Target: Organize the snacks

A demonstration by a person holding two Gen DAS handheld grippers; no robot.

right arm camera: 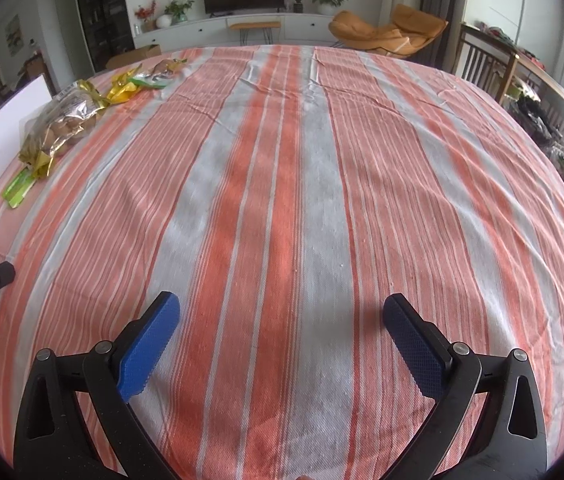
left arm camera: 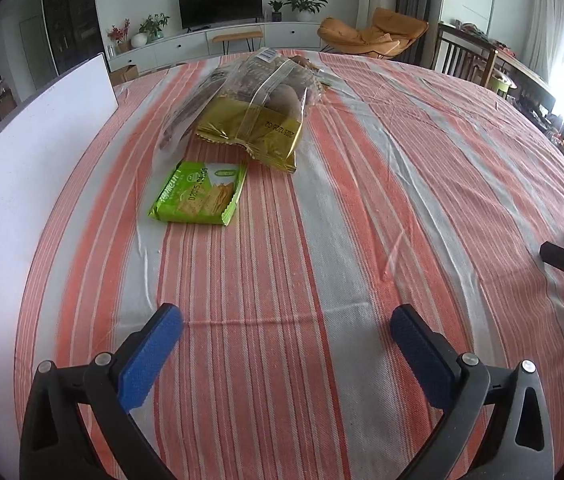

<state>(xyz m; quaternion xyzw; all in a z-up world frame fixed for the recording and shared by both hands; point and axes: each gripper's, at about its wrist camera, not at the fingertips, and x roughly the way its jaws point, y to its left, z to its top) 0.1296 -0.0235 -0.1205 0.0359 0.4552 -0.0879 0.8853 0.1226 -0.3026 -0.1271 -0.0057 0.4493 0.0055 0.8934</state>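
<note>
Tablecloth: an orange-and-grey striped tablecloth (left arm camera: 362,208) covers the whole table, lightly creased, with every snack lying on its left part.
White board: a flat white board (left arm camera: 21,168) lies along the cloth's left edge, just beside the snacks.
Bread bag: a clear bag with a gold foil bottom (left arm camera: 253,108) lies on its side on the cloth, brown rolls showing through the plastic, a barcode label at its far end and a printed date on the gold band. Its crimped gold end points toward the left wrist camera.
Cracker packet: a flat green cracker packet (left arm camera: 199,194) lies face up just in front of the bread bag's gold end, near it but whether the two touch cannot be told; crackers are pictured on it and a date is stamped across it.
Far snacks: from the right wrist view, a yellow wrapper (right arm camera: 121,88) and a green-and-silver packet (right arm camera: 151,78) lie beyond the bread bag near the table's far left edge; their detail is too small to read.
Left gripper: the left gripper (left arm camera: 286,328) hovers low over bare cloth, aimed at the cracker packet and well short of it, its blue-padded jaws spread wide with nothing between them.
Right gripper: the right gripper (right arm camera: 282,320) hovers over the middle stripes, well apart from all the snacks, its jaws likewise spread and empty.
</note>
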